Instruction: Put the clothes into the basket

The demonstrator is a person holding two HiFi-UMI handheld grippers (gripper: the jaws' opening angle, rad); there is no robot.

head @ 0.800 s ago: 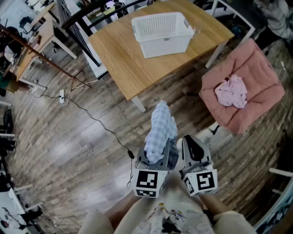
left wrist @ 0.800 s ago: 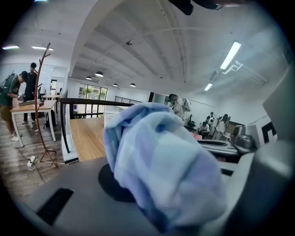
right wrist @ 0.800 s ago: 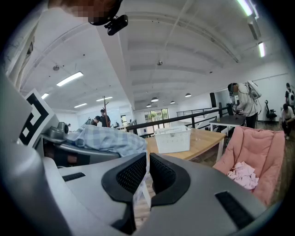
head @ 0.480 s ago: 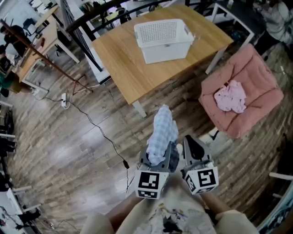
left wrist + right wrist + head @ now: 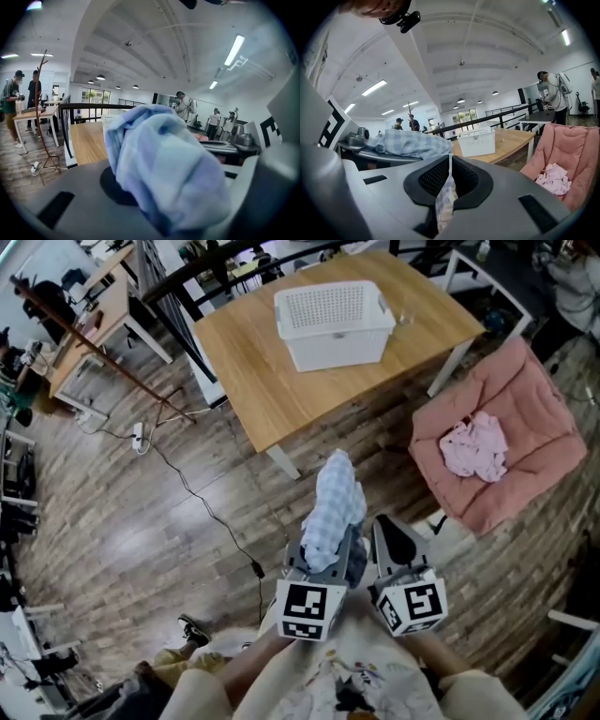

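Carrying a blue checked cloth [image 5: 334, 505] in the left gripper [image 5: 336, 561].

Clamps the cloth's lower end, with the rest bunched and standing up past the jaws. Holds the right gripper [image 5: 394, 540] just beside the left one, on its right, jaws together. Faces a wooden table [image 5: 253, 362] well ahead of both tools, with 1 white perforated basket [image 5: 339, 345] on its far half. Takes in a pink cushioned chair [image 5: 534, 409] ahead and to the right of the right gripper, with 1 crumpled pink garment [image 5: 475, 448] on its seat. Takes in a black cable [image 5: 217, 521] on the plank floor left of the left gripper, and a shoe [image 5: 193, 628] behind and left of it.
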